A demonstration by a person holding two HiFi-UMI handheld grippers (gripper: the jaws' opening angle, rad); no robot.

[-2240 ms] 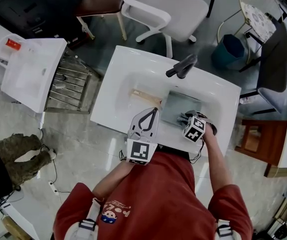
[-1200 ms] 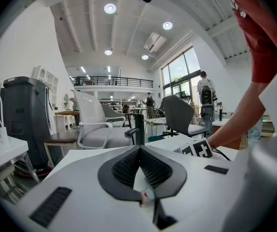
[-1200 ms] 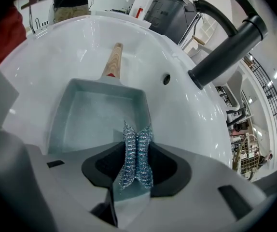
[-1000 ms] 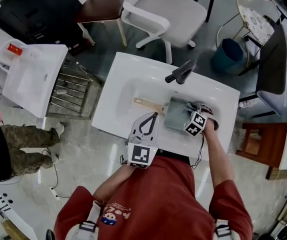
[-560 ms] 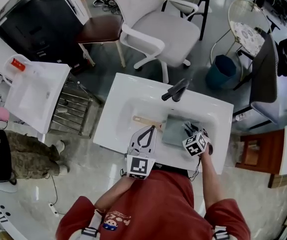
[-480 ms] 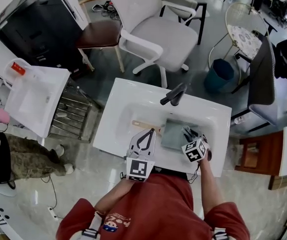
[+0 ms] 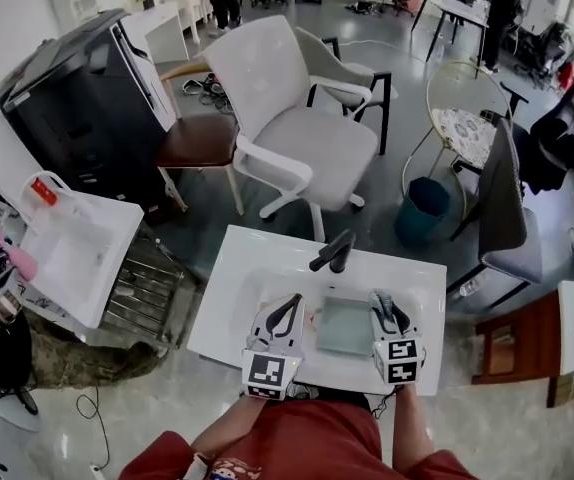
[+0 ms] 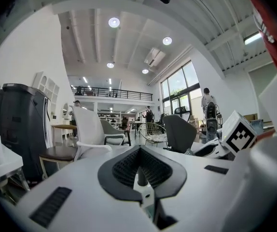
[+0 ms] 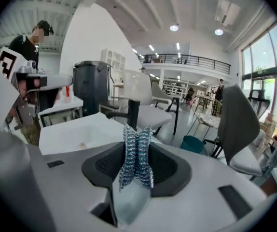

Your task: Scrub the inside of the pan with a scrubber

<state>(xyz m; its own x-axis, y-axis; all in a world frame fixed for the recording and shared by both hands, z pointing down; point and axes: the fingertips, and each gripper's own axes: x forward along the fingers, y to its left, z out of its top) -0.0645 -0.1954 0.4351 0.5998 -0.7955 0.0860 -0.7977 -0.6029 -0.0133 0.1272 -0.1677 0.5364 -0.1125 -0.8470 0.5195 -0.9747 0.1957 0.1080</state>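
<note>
A square grey pan point(image 7: 345, 326) lies in the basin of the white sink point(image 7: 257, 258), seen in the head view. My right gripper point(image 7: 380, 300) hovers over the pan's right side near the sink's front edge. It is shut on a blue-silver mesh scrubber point(image 9: 136, 161), which stands squeezed between the jaws in the right gripper view. My left gripper point(image 7: 293, 301) is at the pan's left side, shut with nothing in it point(image 8: 139, 152). Both gripper cameras look level across the room, so the pan is hidden from them.
A black faucet point(image 7: 331, 251) stands at the sink's far rim. Beyond it are a white office chair point(image 7: 297, 128), a teal bin point(image 7: 423, 206) and a grey chair point(image 7: 507, 218). A second white sink point(image 7: 72, 253) stands to the left, next to a black cabinet point(image 7: 77, 108).
The head view has tilted up and now takes in more of the room. My right gripper with the scrubber has come off the pan's inside toward the front edge. The left gripper stays shut.
</note>
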